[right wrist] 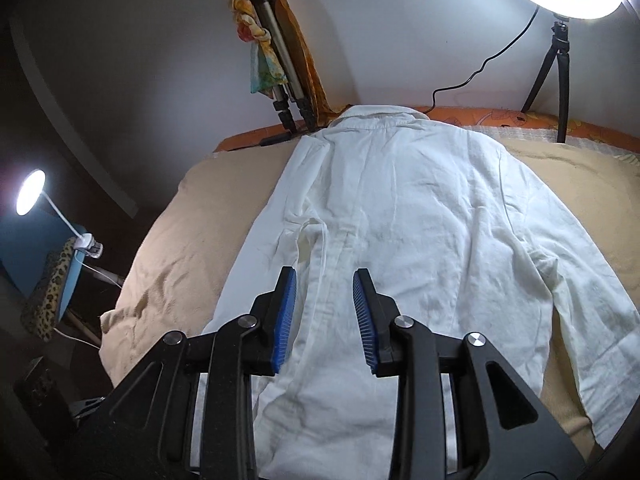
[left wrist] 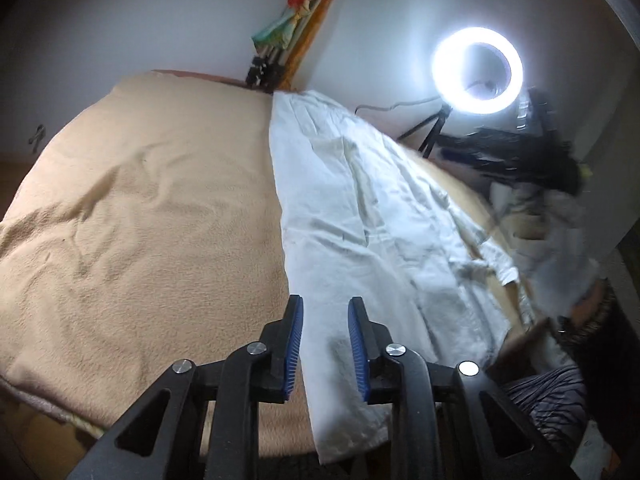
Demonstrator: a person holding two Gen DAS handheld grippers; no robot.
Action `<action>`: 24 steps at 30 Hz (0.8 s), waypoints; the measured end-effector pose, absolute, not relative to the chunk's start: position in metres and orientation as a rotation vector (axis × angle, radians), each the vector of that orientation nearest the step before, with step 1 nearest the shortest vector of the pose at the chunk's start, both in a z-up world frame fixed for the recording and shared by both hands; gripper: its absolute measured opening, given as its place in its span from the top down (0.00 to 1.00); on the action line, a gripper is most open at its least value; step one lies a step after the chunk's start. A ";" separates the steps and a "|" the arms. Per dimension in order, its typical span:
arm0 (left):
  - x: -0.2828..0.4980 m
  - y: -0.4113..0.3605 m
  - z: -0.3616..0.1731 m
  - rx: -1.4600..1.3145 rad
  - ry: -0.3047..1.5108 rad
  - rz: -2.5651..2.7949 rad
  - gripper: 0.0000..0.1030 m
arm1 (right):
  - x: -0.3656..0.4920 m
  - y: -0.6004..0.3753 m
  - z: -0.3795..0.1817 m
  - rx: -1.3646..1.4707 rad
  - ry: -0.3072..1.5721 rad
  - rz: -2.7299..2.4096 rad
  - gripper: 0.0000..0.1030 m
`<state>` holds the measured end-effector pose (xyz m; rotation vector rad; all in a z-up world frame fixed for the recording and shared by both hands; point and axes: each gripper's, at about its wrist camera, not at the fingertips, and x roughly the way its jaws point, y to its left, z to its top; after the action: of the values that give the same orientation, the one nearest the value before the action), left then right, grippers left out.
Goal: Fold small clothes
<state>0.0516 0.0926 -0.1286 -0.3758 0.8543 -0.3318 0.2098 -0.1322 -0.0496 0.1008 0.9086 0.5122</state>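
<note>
A white collared shirt (right wrist: 404, 216) lies flat, back up, on a beige blanket (right wrist: 192, 216), collar at the far end. Its left side is folded inward; the right sleeve (right wrist: 580, 280) lies spread out. My right gripper (right wrist: 325, 280) is open above the shirt's lower middle, holding nothing. In the left wrist view the shirt (left wrist: 360, 208) runs along the right of the blanket (left wrist: 140, 220). My left gripper (left wrist: 325, 308) is open over the shirt's near left edge, holding nothing.
A lit ring light (left wrist: 478, 70) on a small tripod (right wrist: 554, 64) stands at the far right. A folded tripod with cloth (right wrist: 276, 56) leans on the wall. A desk lamp (right wrist: 30, 192) is clipped at the left. A person (left wrist: 560, 240) is blurred at right.
</note>
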 end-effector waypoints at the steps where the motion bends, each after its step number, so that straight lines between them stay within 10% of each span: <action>1: 0.054 0.087 -0.131 -0.350 0.864 -0.340 0.82 | 0.203 -0.136 -0.046 0.107 0.902 0.516 0.70; 14: 0.030 0.025 -0.157 0.023 0.918 -0.343 0.80 | 0.156 -0.233 -0.031 0.183 0.842 0.441 0.62; 24: 0.043 0.011 -0.114 -0.087 0.808 -0.410 0.60 | 0.157 -0.320 -0.032 0.202 0.825 0.324 0.55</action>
<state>0.0426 0.0105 -0.1138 -0.0870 0.8079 -0.4099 0.1571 -0.3201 -0.0322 0.2020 0.8246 0.3236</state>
